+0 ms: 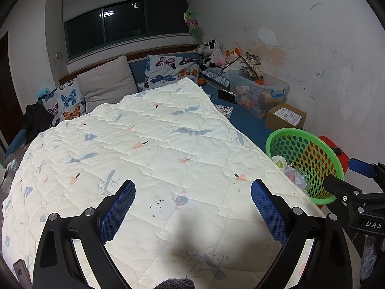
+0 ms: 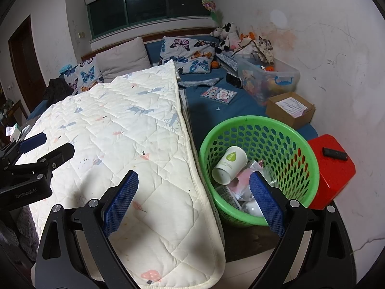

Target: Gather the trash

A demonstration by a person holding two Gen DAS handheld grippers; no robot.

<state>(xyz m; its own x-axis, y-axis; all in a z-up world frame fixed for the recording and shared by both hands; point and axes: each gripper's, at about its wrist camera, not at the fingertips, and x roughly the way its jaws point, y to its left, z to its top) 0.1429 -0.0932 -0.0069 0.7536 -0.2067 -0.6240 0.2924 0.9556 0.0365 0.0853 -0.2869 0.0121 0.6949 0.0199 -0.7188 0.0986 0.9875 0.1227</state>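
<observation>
**A:** Where's the trash?

**B:** In the green basket (image 2: 259, 168), just ahead of my right gripper (image 2: 193, 203). Both my grippers, left (image 1: 193, 208) too, gape wide, empty.

**A:** Advice?

**B:** Scan the quilt (image 1: 149, 149) slowly for leftovers.

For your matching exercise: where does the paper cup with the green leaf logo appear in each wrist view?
Left wrist: paper cup at right, only partly seen inside the green basket.
Right wrist: paper cup right of centre, lying tilted on the trash.
Shared landmark: the cardboard box behind the basket.

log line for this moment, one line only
left tongs: open, empty, over quilt | right tongs: open, empty | basket: cup, wrappers inside
</observation>
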